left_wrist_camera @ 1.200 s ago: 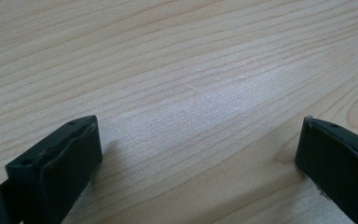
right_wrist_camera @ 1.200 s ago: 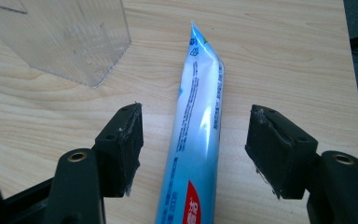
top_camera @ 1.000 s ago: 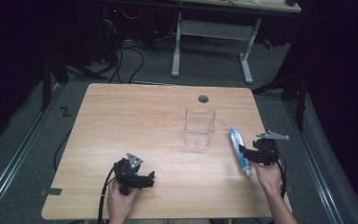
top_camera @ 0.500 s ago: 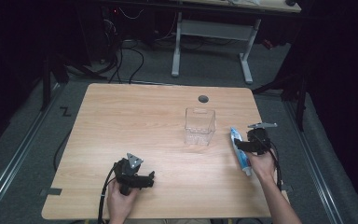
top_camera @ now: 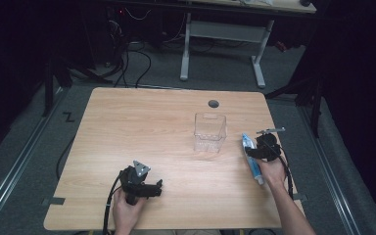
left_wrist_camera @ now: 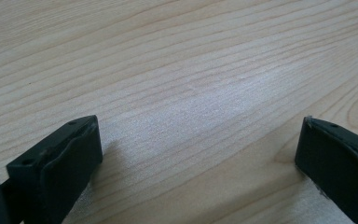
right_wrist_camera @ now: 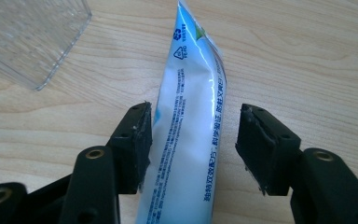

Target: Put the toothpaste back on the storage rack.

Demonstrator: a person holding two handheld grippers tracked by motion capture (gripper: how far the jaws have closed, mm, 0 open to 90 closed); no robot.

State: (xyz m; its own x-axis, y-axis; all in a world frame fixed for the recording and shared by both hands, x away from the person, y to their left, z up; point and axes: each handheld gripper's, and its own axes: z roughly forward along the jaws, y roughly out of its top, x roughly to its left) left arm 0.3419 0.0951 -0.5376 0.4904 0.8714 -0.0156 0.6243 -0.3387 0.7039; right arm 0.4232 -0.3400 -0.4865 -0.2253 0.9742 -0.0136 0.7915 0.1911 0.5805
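Step in hand: grasping the tube, a white and blue squeeze tube lying flat on the worktop, just right of the clear plastic box and apart from it. In the high view the tube runs lengthwise, its crimped flat end level with the box and its cap end nearer the person. The right gripper straddles the tube body. Its fingers have just been closing with the tube between them; the left one looks at or almost on the tube's edge, the right one has a clear gap, so released, no grip yet. In the high view the right gripper sits over the tube's far half. The left gripper rests well left of the box, near the worktop's front edge, its fingers wide apart over bare wood, holding nothing. Next move, as I judge it: finish the squeeze until both pads press the tube, then lift, likely toward the box. The tube is soft and slick, so it could slip or fold.
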